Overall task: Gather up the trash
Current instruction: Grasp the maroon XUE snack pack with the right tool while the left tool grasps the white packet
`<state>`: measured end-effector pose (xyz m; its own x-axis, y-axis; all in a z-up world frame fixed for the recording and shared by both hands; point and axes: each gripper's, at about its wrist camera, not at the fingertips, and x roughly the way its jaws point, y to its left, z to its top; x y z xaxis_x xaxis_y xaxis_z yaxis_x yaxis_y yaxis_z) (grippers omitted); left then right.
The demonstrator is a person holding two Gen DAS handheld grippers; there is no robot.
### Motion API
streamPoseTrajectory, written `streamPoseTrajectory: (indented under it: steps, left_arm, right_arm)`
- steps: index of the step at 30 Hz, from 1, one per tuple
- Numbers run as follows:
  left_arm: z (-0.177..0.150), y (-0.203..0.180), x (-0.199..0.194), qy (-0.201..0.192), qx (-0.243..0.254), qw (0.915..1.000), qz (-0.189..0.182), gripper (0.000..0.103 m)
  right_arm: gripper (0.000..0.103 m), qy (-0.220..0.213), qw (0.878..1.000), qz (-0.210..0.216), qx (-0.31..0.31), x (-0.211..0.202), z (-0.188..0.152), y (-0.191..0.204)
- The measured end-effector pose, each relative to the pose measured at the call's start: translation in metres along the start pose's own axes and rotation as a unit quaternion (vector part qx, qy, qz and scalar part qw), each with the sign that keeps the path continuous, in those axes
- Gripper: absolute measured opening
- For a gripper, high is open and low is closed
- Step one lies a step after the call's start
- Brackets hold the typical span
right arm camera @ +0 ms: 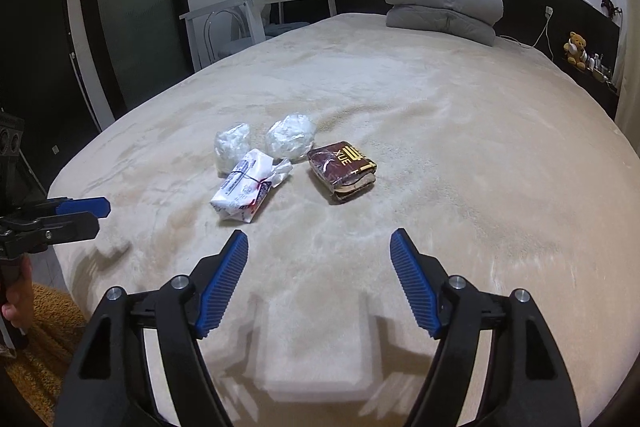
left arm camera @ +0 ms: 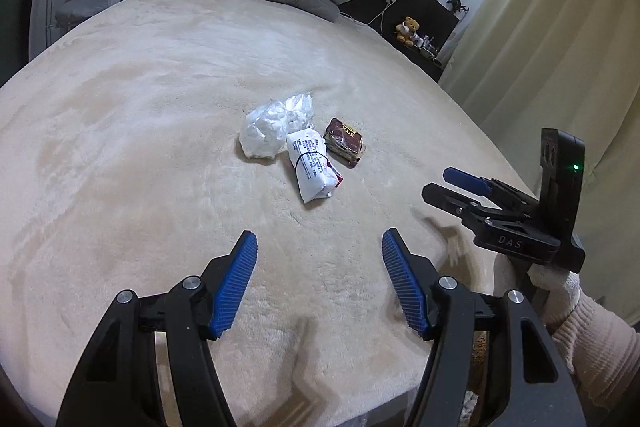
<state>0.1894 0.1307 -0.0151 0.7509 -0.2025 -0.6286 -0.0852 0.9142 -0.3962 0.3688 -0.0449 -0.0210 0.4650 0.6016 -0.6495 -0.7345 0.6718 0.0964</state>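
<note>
Both spread, empty: left hand-held gripper (left arm camera: 318, 239), right hand-held gripper (right arm camera: 319, 237). Mid-frame on bed (right arm camera: 460, 147): white packet (right arm camera: 244, 187), maroon packet (right arm camera: 342, 165).

I read "XUE" in gold on the dark red packet (right arm camera: 342, 165), and "DAS" on the right tongs (left arm camera: 444, 183)' black body.

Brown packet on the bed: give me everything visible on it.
The brown packet is a flat, glossy dark red-brown wrapper with gold letters "XUE", crumpled and split at its near end, showing pale layers inside. It lies flat on the beige bedspread, rightmost of the trash, close beside the white packet. No gripper touches it.
</note>
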Motion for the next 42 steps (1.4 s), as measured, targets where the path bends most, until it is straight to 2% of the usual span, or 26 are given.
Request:
streamPoseTrajectory:
  steps: [11,18,21,24,26,30,42]
  left_arm:
    - [0.024,0.025,0.031,0.019,0.004,0.9996,-0.02,0.064]
    - [0.033,0.038,0.041,0.021,-0.03,0.9982,-0.047,0.064]
    - [0.036,0.042,0.042,0.019,-0.046,0.9972,-0.057,0.064]
    - [0.035,0.045,0.047,0.026,-0.054,0.9965,-0.058,0.064]
    - [0.035,0.045,0.049,0.027,-0.057,0.9963,-0.057,0.064]
    - [0.036,0.042,0.052,0.027,-0.056,0.9963,-0.058,0.064]
    - [0.041,0.029,0.079,0.036,-0.071,0.9944,-0.07,0.064]
  right_arm:
    - [0.082,0.03,1.0,-0.004,0.001,0.081,0.039,-0.02]
    - [0.082,0.059,0.998,0.009,-0.037,0.118,0.055,-0.014]
    - [0.082,0.06,0.997,-0.008,-0.05,0.13,0.061,-0.012]
    - [0.082,0.077,0.996,0.0,-0.047,0.145,0.064,-0.016]
    - [0.068,0.091,0.995,0.006,-0.043,0.151,0.062,-0.02]
    - [0.068,0.081,0.996,0.017,-0.039,0.14,0.061,-0.022]
    - [0.068,0.057,0.998,0.009,-0.02,0.092,0.043,-0.034]
